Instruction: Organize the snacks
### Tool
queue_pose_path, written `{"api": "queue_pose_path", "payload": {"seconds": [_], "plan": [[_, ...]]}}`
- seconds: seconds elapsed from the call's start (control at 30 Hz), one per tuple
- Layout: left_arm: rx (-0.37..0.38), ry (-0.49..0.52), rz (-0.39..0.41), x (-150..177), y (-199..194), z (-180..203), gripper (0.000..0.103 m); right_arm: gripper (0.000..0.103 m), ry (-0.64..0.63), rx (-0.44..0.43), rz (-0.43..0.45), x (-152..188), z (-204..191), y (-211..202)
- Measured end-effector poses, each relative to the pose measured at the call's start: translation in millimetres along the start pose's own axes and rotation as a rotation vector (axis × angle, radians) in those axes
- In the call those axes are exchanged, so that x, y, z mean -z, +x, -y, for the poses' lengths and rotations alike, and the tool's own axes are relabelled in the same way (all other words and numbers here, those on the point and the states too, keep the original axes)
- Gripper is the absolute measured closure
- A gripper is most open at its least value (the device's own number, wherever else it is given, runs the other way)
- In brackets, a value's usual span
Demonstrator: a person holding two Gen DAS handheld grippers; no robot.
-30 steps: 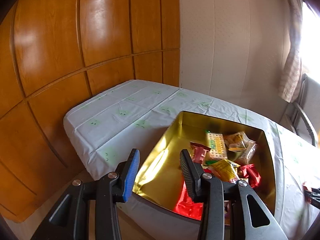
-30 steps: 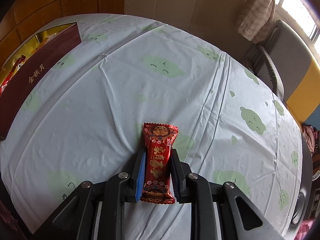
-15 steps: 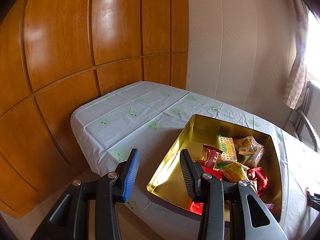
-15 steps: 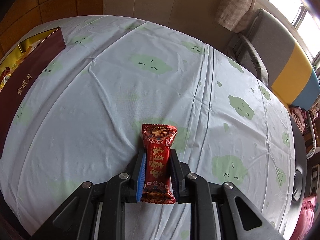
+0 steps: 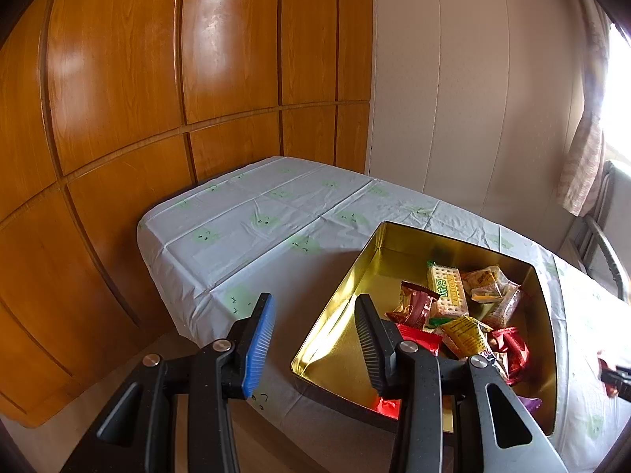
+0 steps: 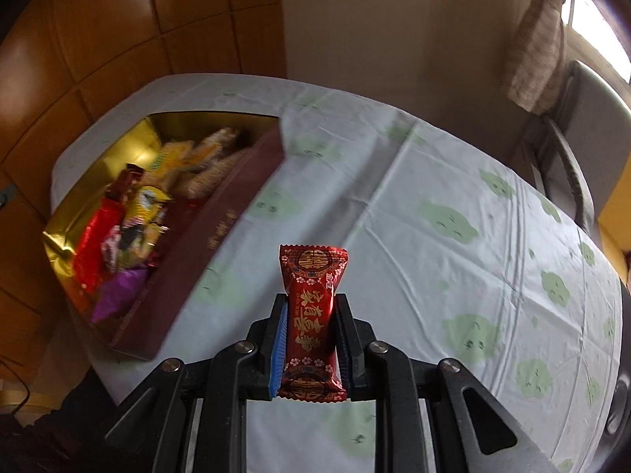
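Note:
My right gripper (image 6: 310, 307) is shut on a red snack packet (image 6: 312, 315) with gold characters and holds it upright above the tablecloth, to the right of the tin. The gold-lined tin (image 6: 75, 193) with a maroon outer wall holds several wrapped snacks (image 6: 130, 216) and sits at the table's left end. In the left wrist view the same tin (image 5: 546, 315) lies right of centre with its snacks (image 5: 453, 307) piled at the far right. My left gripper (image 5: 313, 315) is open and empty, above the tin's near left corner.
The table carries a pale tablecloth with green cloud prints (image 6: 453, 236). Wooden wall panels (image 5: 118, 118) stand to the left and behind. A chair (image 6: 568, 157) and a curtain (image 6: 536, 39) are at the far right by the window.
My right gripper has lifted the red packet off the cloth and swung left, bringing the tin into view. My left gripper has drawn back and up from the tin, still open.

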State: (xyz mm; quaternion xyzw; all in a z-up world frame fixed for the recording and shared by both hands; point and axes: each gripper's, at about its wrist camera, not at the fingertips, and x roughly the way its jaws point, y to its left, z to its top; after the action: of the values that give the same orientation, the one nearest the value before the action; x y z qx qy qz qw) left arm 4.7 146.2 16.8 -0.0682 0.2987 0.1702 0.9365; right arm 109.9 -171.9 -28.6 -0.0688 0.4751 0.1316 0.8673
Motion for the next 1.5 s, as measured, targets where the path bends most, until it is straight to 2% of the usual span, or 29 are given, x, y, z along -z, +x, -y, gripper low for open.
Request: {"api": "queue_pose_path", "payload": {"seconds": [0.27,0.5,0.77,0.87,0.97,1.03,1.17,1.3,1.5], "plan": [[0.008,0.005,-0.015,2,3,0,0.06,0.081,-0.158,-0.137,0.05,-31,-89,-7],[0.017,0.014,-0.029,4,5,0,0.06,0.081,-0.198,-0.177,0.043,-52,-126,11],[0.024,0.02,-0.045,7,12,1,0.061,0.081,-0.163,-0.2,0.019,-61,-127,23],[0.03,0.022,-0.059,8,17,4,0.06,0.079,-0.123,-0.217,-0.049,-64,-125,45],[0.036,0.029,-0.073,11,20,8,0.06,0.078,-0.103,-0.179,-0.116,-62,-127,77],[0.046,0.036,-0.083,13,21,11,0.06,0.074,-0.081,-0.172,-0.144,-58,-125,90],[0.059,0.056,-0.09,19,20,17,0.061,0.073,-0.067,-0.194,-0.12,-51,-120,81],[0.066,0.064,-0.101,21,23,21,0.06,0.071,-0.086,-0.175,-0.07,-43,-118,65],[0.073,0.073,-0.099,22,21,25,0.06,0.085,-0.098,-0.147,-0.045,-44,-125,67]]}}
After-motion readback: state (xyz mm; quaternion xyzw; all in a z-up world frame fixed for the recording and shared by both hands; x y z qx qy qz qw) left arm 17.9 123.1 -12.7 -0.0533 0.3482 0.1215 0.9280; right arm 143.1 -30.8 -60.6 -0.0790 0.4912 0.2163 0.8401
